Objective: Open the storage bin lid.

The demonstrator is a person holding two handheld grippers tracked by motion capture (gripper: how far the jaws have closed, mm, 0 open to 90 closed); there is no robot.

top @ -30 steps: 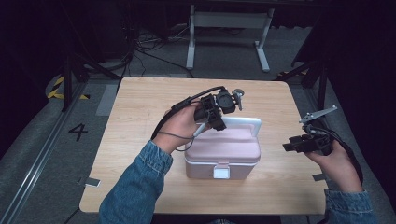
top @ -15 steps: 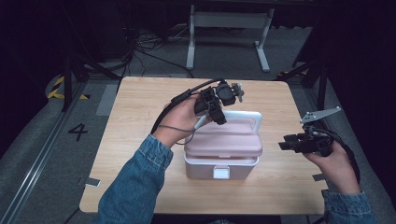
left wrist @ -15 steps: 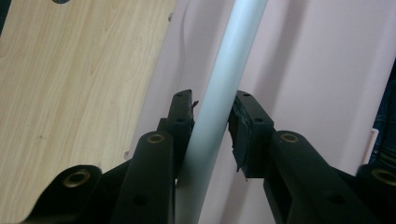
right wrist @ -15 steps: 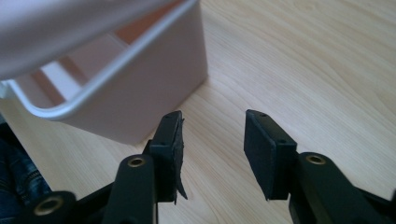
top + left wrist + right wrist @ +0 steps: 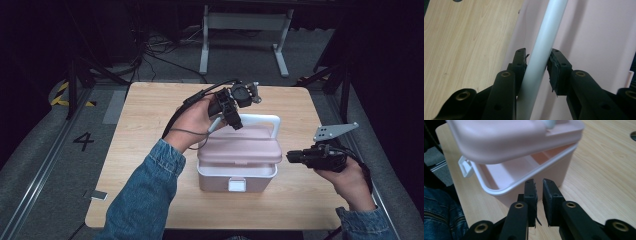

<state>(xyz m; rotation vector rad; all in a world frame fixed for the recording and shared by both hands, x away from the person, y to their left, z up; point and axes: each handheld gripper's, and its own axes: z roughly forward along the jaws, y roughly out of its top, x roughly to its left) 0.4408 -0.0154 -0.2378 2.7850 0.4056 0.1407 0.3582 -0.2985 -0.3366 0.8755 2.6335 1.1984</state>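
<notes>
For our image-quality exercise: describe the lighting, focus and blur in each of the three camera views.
High view: the table is evenly lit and sharp, the surroundings fall to near black. Left gripper view: the white handle held by the left gripper is soft, too close to focus, with gentle shadow on the pink lid. Right gripper view: the lid's near edge is blurred; the right gripper is sharper.

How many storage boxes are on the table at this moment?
1. The pink box sits near the middle of the table, lid partly raised; the left gripper is shut on its white handle. The right gripper is beside it.
</notes>
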